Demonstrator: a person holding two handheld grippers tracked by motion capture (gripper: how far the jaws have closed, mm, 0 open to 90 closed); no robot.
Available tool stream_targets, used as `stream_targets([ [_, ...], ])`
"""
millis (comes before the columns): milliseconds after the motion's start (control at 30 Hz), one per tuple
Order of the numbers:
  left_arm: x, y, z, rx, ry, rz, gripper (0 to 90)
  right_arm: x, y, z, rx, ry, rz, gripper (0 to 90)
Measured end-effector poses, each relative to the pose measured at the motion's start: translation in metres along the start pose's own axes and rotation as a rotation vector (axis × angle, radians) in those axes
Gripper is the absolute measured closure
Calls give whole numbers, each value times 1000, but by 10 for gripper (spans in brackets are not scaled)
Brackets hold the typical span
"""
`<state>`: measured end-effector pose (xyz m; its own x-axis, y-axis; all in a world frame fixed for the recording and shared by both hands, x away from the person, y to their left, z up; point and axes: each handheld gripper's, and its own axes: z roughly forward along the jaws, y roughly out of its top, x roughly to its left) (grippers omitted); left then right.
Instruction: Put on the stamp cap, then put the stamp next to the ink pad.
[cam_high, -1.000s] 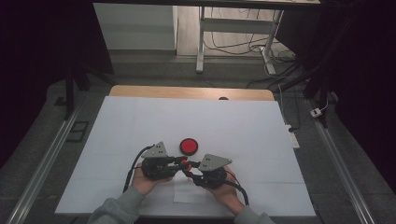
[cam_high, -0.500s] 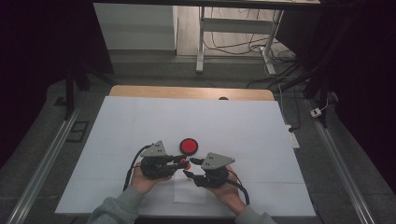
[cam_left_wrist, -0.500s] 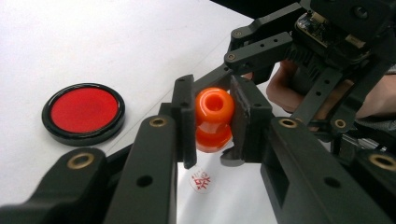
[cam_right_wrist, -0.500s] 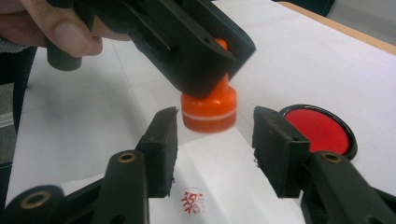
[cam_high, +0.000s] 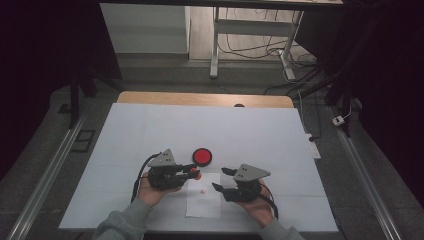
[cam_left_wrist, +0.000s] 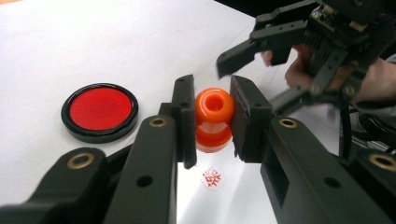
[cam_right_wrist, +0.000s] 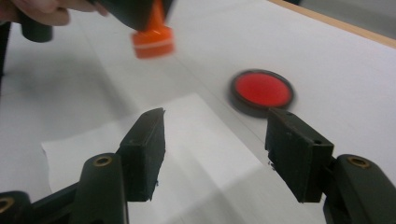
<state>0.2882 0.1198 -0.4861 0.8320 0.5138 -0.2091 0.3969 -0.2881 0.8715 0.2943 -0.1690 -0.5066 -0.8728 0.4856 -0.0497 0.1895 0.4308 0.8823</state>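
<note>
From above, my left gripper (cam_high: 192, 171) hid most of what it carried; just a small orange tip showed at its front end. In the left gripper view the thing came clear: an orange stamp (cam_left_wrist: 214, 119) with a rounded knob, pinched between my two black jaws and held above the table, clear of the paper. Its printing face pointed down and away, so I could not see it there. In the right gripper view the stamp's flat base was blurred and its handle was cut off behind my left jaws.

Below the stamp lay a white sheet of paper (cam_high: 202, 202) bearing a small round red stamp mark (cam_left_wrist: 212, 178), whose pattern was too fine to read.

A round ink pad (cam_high: 202, 156) with a black rim sat on the white table (cam_high: 250, 130), just beyond the paper and well apart from both grippers. Its shallow tray held a flat red pad.

My right gripper (cam_high: 220, 179) hung over the paper's right side with its jaws spread wide, nothing between them.
</note>
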Motion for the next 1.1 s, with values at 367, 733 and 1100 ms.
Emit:
stream_targets([
  [367, 2, 0, -3, 1, 12, -2, 724, -27, -23, -43, 9, -115, 55, 378],
  [733, 8, 2, -13, -9, 42, -9, 724, -45, -48, -86, 22, -206, 90, 380],
  [1100, 22, 1, -25, -27, 104, -38, 723, -49, -55, -93, 42, -223, 86, 383],
])
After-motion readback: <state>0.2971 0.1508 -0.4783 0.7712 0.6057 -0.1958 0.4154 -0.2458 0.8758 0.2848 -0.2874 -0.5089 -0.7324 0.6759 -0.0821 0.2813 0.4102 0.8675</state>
